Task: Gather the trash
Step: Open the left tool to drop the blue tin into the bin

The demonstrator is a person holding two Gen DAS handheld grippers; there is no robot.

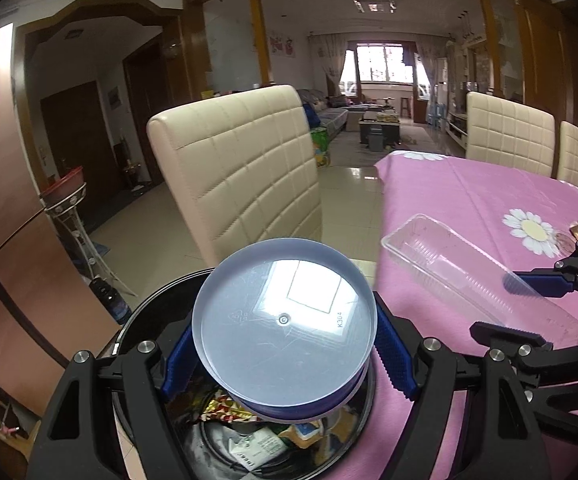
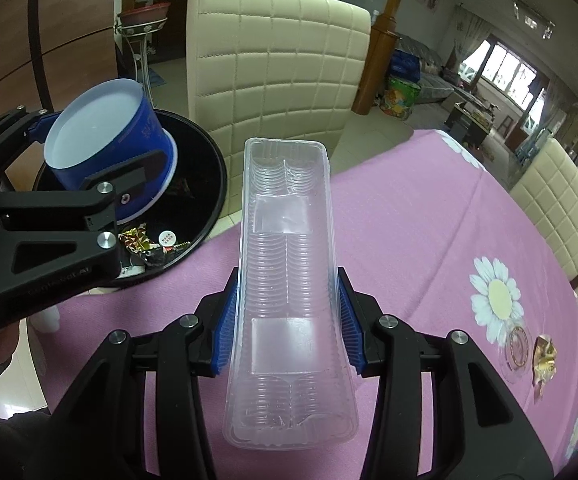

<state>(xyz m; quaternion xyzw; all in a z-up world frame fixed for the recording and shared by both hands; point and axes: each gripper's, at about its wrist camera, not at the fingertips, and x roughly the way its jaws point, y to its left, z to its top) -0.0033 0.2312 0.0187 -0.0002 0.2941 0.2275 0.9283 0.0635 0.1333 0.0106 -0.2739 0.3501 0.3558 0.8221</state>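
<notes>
My left gripper (image 1: 285, 354) is shut on a blue plastic cup (image 1: 285, 328), bottom end toward the camera, held over the black trash bin (image 1: 145, 312). In the right wrist view the same blue cup (image 2: 105, 148) hangs above the bin (image 2: 209, 176), which holds wrappers and scraps. My right gripper (image 2: 287, 320) is shut on a long clear plastic tray (image 2: 287, 264), its blue pads pressing on both long sides, above the pink tablecloth (image 2: 429, 232). The clear tray (image 1: 469, 268) also shows at the right of the left wrist view.
A cream padded chair (image 2: 277, 48) stands just behind the bin at the table's edge. More cream chairs (image 1: 509, 132) line the far side. A gold wrapper (image 2: 545, 360) and a clear round lid (image 2: 517, 348) lie on the cloth at right.
</notes>
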